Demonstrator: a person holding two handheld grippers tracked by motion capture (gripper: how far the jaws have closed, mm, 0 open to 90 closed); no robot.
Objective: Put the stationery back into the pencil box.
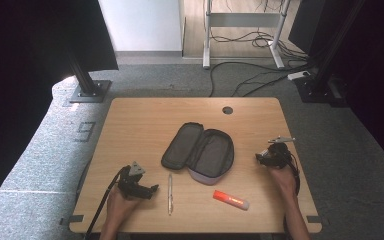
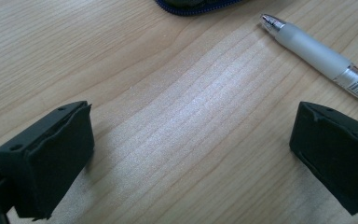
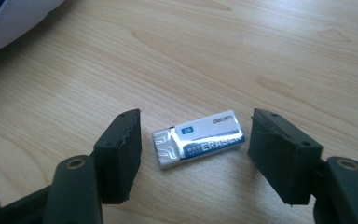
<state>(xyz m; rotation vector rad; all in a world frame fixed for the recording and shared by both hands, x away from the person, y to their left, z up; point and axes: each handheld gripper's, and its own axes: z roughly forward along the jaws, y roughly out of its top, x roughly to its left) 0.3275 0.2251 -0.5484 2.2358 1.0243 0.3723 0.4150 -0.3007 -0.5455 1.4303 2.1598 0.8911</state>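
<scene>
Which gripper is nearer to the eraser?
Right. The right gripper sits over the eraser, open jaws on either side of it, not yet touching. The left gripper is across the table, beside the pen.

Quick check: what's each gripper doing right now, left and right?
Left gripper: open, nothing between its fingers, pen lying just beyond.
Right gripper: open around the eraser, fingers not touching it.

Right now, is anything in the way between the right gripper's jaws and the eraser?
Nothing visible. The eraser lies flat on the bare table between the jaws of the right gripper, with a small gap on each side. The pencil case sits well off.
</scene>
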